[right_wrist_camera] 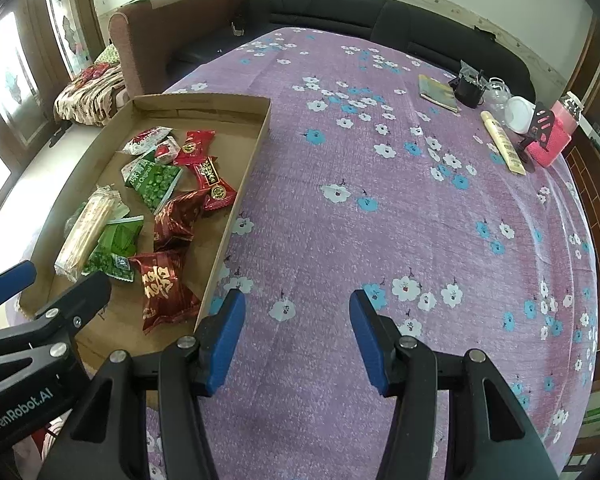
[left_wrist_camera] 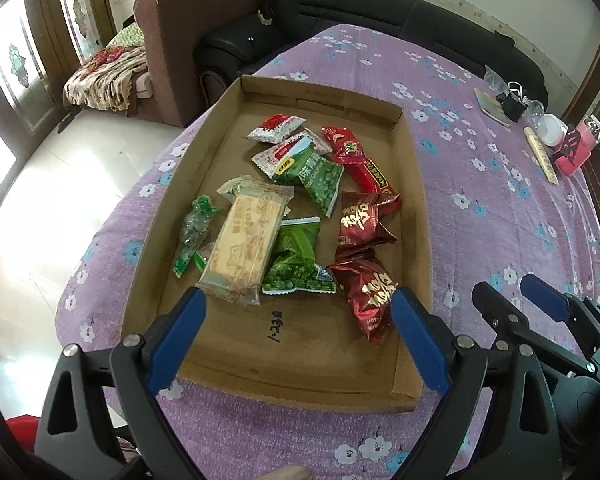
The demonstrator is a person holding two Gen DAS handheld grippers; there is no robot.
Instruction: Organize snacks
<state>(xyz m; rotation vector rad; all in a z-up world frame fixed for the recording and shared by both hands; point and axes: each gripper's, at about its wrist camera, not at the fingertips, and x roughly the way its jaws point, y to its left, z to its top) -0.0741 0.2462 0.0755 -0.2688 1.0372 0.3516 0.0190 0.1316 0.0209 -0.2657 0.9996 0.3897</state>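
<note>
1. The left claw (left_wrist_camera: 298,336) hangs over the near end of the cardboard tray (left_wrist_camera: 416,216), its blue pads spread wide and holding nothing.
2. The right claw (right_wrist_camera: 298,340) hovers over bare purple cloth on the surface (right_wrist_camera: 380,208), just right of the tray wall; it too is wide open and empty.
3. All the snacks in view lie inside the tray, ahead of the left claw. A dark red packet (left_wrist_camera: 366,300) is nearest, just inside its right pad. A biscuit pack (left_wrist_camera: 246,248) sits ahead of its left pad, and a green pea bag (left_wrist_camera: 296,260) lies between the two.
4. Farther ahead are a second dark red packet (left_wrist_camera: 366,216), another pea bag (left_wrist_camera: 320,178), a long red wrapper (left_wrist_camera: 356,160) and two white-and-red sachets (left_wrist_camera: 278,128). A small green packet (left_wrist_camera: 194,232) lies far left.
5. Judgement: the packets lie loosely mixed, some overlapping. That fits either gathering just finished or sorting still to come; the pictures do not settle which.
6. Any grasp would need the pads to straddle one packet without catching its neighbour.
</note>
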